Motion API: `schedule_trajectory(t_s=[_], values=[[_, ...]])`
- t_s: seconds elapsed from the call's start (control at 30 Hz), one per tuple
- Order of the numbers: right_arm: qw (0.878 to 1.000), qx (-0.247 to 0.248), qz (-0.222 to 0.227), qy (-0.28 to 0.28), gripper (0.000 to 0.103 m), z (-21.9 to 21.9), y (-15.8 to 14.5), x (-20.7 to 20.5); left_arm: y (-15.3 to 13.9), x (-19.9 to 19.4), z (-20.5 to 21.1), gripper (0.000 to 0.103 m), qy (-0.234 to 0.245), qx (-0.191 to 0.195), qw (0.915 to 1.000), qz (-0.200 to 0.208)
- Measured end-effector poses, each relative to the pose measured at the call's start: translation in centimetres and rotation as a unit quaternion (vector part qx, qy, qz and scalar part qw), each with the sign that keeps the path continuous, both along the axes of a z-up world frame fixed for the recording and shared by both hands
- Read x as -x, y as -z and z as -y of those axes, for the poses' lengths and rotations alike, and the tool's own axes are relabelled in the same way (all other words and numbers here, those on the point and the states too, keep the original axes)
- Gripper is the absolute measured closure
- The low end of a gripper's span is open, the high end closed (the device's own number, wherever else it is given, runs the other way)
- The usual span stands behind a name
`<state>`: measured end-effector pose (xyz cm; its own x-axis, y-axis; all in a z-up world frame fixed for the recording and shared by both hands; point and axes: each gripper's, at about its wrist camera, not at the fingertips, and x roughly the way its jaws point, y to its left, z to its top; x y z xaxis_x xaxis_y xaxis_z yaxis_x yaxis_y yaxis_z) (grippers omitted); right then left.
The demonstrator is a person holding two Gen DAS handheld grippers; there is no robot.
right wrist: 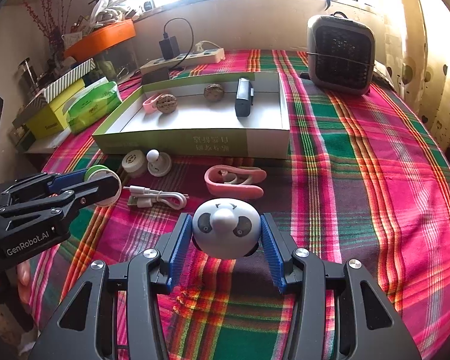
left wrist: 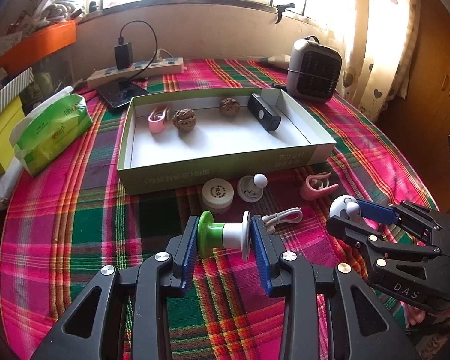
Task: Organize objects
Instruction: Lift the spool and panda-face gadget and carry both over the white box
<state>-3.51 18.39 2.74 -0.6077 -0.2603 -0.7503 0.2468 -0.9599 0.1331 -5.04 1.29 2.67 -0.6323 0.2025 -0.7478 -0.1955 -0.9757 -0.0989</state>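
In the left wrist view, the left gripper (left wrist: 223, 237) clamps a green-and-white spool (left wrist: 223, 235) lengthwise between its blue pads, above the plaid tablecloth (left wrist: 75, 240). Ahead sits the open box (left wrist: 225, 168), holding a pink clip (left wrist: 158, 119), 2 walnuts (left wrist: 184, 119) and a black device (left wrist: 264, 112). In front of the box lie a round lid (left wrist: 217, 193), a white knob piece (left wrist: 252, 189) and a second pink clip (left wrist: 316, 187). At right, the right gripper (left wrist: 349, 210) holds a white round toy.

In the right wrist view, the right gripper (right wrist: 226, 232) squeezes a panda-face toy (right wrist: 226, 228) between its pads. A white cable (right wrist: 156, 198) lies just beyond, near the left gripper (right wrist: 100, 184).
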Motion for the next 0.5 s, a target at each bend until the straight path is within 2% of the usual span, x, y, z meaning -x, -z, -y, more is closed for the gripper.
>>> schedule_trajectory(t_s=[0.5], values=[[1.0,0.009,-0.008,-0.011,0.055,1.1,-0.3,0.1,-0.2,0.0,0.8,0.071,-0.012,0.002,0.9999,-0.008]])
